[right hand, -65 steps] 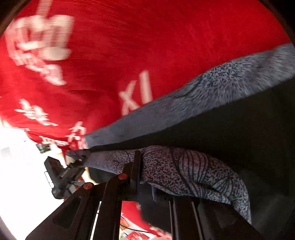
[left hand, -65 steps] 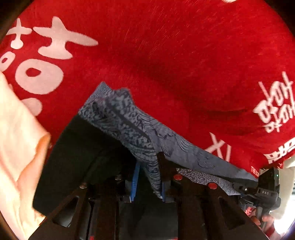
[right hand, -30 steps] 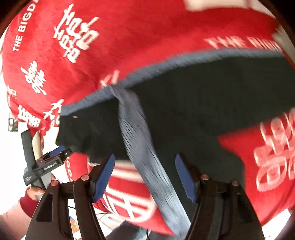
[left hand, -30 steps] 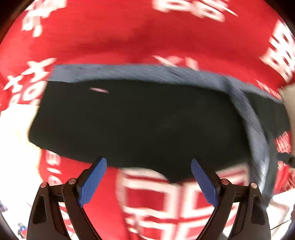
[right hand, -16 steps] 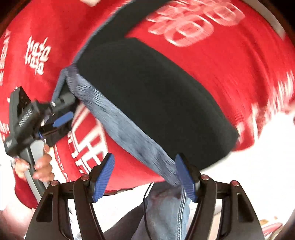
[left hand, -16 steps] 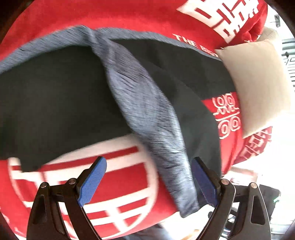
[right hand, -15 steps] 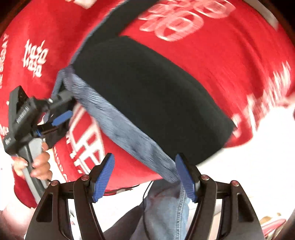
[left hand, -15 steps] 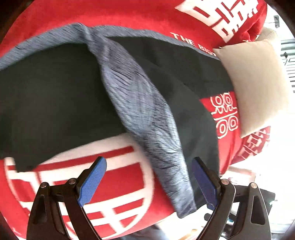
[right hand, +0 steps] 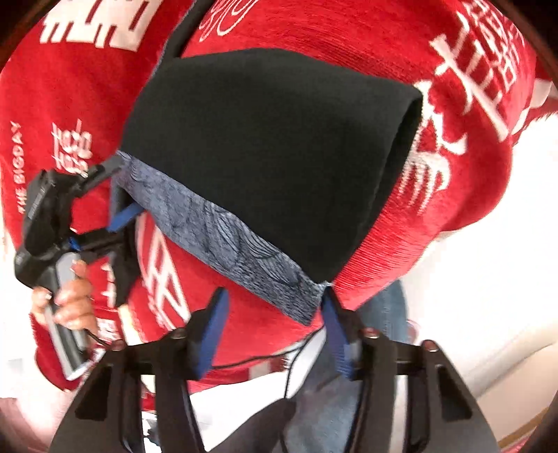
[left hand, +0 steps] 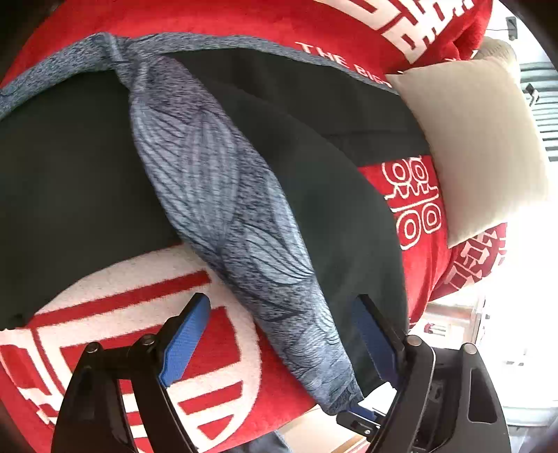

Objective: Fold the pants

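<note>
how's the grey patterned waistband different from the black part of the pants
The grey leaf-patterned waistband is a narrow strip bearing dark line print; the plain black pants fabric is a broad, unmarked panel. The waistband lies diagonally across the top of the black fabric, whose far side is doubled over in a rounded fold. Both rest on the red printed blanket, and neither gripper holds them.

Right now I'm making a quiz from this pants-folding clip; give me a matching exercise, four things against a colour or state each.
Things:
1. pants
2. patterned waistband
3. pillow
4. left claw

Colour or state:
A. beige, at the blanket's edge
B. open, holding nothing
C. black, spread on the red blanket
D. blue-grey with a line pattern, lying across the black cloth

Pairs: 1-C, 2-D, 3-A, 4-B
</note>
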`<state>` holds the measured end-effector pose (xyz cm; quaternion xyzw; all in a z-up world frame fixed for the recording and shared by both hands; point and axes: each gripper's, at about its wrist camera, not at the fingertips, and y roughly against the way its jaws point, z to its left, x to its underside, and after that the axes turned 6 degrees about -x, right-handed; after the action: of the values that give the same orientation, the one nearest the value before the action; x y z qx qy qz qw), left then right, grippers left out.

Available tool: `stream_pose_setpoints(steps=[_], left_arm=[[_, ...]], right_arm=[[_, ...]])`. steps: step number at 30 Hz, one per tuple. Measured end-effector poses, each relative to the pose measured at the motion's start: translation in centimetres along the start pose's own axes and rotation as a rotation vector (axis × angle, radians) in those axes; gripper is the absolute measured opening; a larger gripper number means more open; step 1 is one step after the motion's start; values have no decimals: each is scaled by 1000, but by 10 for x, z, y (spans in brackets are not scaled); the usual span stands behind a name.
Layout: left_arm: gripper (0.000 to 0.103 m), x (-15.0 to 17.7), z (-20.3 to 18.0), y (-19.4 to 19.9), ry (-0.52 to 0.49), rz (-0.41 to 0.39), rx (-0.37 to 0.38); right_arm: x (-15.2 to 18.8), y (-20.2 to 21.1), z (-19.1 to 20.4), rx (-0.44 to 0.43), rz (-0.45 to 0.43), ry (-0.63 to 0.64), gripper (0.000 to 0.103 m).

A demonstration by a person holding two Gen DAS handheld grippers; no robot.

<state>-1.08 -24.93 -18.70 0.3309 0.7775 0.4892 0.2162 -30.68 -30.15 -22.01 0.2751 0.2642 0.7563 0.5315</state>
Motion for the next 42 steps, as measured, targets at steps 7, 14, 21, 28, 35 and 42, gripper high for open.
stream_pose_setpoints(steps=[7, 14, 21, 28, 35, 42], left_arm=[[13, 4, -12, 0, -3, 2, 58], [13, -15, -30, 21, 66, -52, 108], [13, -74, -55, 40, 150, -117, 127], [13, -152, -72, 32, 188, -158, 78], [14, -211, -66, 18, 205, -226, -90], [63, -208, -56, 26, 180, -250, -265]], right_arm=[[-6, 12, 16, -111, 42, 13, 3], [-54, 50, 71, -141, 78, 155, 3], [-165, 81, 122, -174, 120, 283, 3], [-303, 87, 174, -162, 129, 384, 3], [-417, 40, 184, 9, 166, 415, 3], [-440, 0, 180, 258, 193, 490, 15]])
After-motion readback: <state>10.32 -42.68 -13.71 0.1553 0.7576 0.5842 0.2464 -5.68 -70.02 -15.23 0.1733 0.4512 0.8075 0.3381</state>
